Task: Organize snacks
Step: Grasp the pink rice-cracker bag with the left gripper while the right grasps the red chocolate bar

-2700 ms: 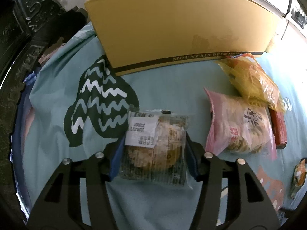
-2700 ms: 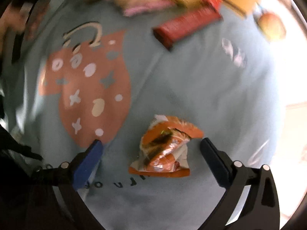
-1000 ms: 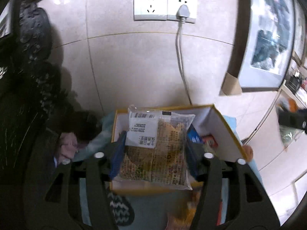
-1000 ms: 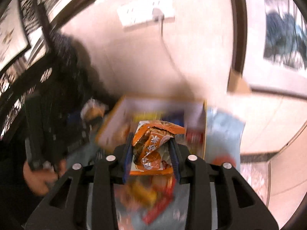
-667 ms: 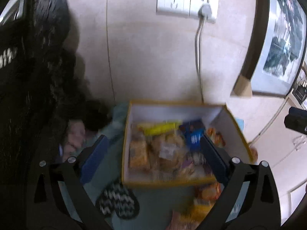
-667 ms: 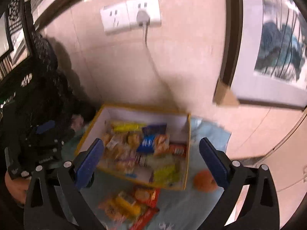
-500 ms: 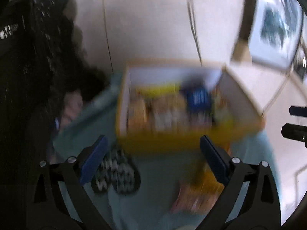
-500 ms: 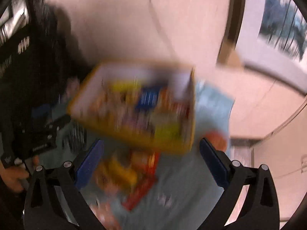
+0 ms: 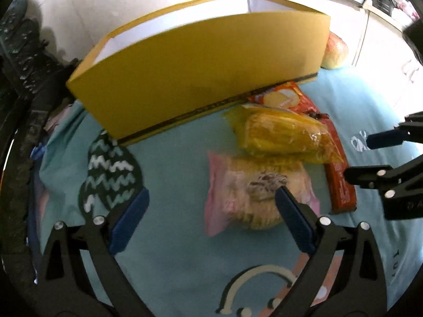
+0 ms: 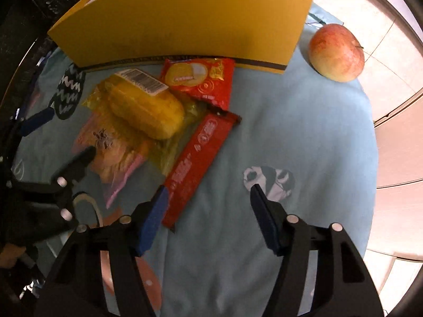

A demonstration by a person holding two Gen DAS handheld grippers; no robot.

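Note:
Four snack packs lie on the light blue cloth in front of the yellow box: a pink bag, a yellow bag, a red cracker pack and a long red bar. My left gripper hangs open and empty low over the cloth, its right finger overlapping the pink bag's near edge. My right gripper is closing with only cloth between its jaws. The near end of the red bar lies beside its left finger, untouched by the pads.
An apple sits on the cloth right of the yellow box. The cloth's right edge drops to a pale tiled floor. Dark carved furniture stands at the left. The two grippers are close together over the snack pile.
Both grippers held a snack pack above the box, let them go into it, then sank to the cloth by the remaining packs. The right jaws have narrowed since.

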